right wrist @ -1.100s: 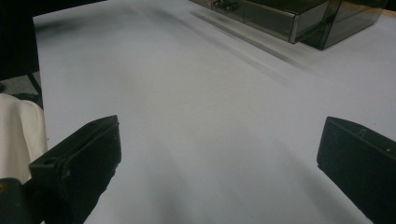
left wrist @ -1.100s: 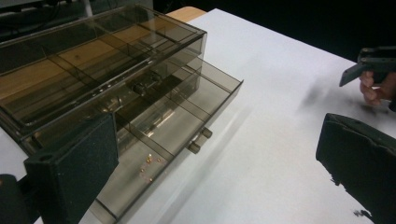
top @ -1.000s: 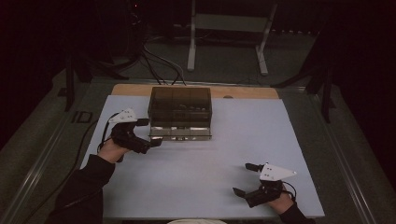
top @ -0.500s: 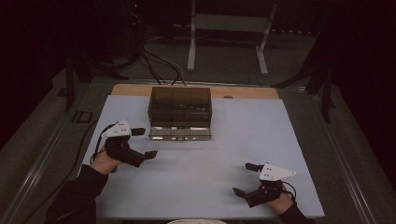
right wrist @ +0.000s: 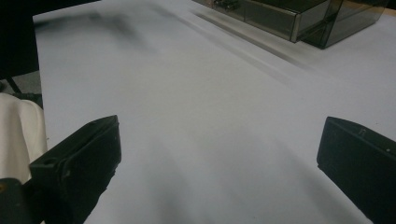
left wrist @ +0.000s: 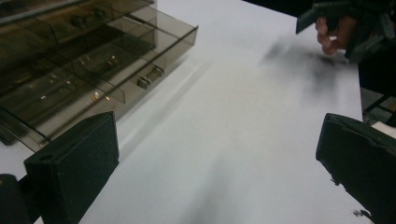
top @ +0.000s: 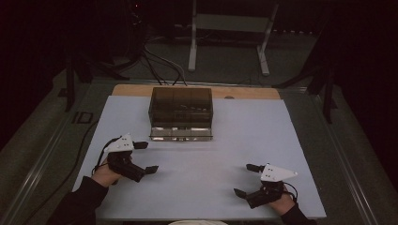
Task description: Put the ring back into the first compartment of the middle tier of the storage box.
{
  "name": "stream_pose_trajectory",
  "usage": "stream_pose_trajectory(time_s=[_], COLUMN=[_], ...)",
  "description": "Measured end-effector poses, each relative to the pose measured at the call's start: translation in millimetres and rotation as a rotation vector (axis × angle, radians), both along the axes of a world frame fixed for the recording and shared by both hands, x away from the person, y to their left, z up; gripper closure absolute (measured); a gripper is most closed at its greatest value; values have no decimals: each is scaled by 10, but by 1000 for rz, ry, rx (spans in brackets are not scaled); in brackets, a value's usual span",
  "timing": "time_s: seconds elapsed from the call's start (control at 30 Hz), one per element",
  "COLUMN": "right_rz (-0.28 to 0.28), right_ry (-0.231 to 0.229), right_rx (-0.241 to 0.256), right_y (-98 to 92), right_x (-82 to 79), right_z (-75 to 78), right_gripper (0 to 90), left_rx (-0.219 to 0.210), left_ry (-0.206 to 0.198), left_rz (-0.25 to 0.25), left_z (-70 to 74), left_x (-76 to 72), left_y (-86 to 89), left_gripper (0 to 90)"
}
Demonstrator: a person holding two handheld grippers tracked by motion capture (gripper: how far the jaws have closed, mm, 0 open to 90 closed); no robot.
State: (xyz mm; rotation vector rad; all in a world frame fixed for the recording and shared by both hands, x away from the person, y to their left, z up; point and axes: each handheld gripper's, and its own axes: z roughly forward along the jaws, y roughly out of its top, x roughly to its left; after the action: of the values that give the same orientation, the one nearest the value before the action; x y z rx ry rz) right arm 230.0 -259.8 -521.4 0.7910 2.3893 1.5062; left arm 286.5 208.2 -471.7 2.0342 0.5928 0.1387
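A smoky see-through drawer box (top: 180, 107) stands at the back middle of the white table sheet (top: 263, 136). Its lowest drawer (top: 180, 133) juts out a little toward me. In the left gripper view the box (left wrist: 70, 70) shows small metal parts inside its compartments. My left gripper (top: 146, 157) is open and holds nothing, a short way in front and to the left of the box. My right gripper (top: 245, 179) rests open near the front right edge, its jaws wide over bare sheet (right wrist: 217, 168). The box's corner (right wrist: 289, 16) is far ahead of it.
A wooden strip (top: 131, 90) edges the table at the back. Cables (top: 159, 61) and a metal stand (top: 227, 23) lie on the dark floor behind. A white cloth (right wrist: 18, 130) sits by my right gripper's left jaw. The other hand (left wrist: 334, 32) appears far off.
My left gripper has drawn back from the drawer front toward the table's near edge and to the left. The right gripper has stayed put.
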Motion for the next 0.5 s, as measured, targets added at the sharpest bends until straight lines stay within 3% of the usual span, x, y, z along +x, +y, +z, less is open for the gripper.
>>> stream_pose_trajectory(time_s=[0.13, 0.4, 0.5], right_rz=[0, 1, 0], right_ry=[0, 2, 2], right_rx=[-1, -2, -3], right_y=[1, 3, 4], right_x=[0, 2, 1], right_z=[-1, -4, -4], right_gripper=[0, 0, 0], left_rx=[-13, 4, -2], left_ry=[8, 16, 36], left_rz=[0, -4, -6], left_z=[-63, -186, -249], left_x=[-57, -182, -224], left_y=[32, 115, 148], left_gripper=[9, 9, 9])
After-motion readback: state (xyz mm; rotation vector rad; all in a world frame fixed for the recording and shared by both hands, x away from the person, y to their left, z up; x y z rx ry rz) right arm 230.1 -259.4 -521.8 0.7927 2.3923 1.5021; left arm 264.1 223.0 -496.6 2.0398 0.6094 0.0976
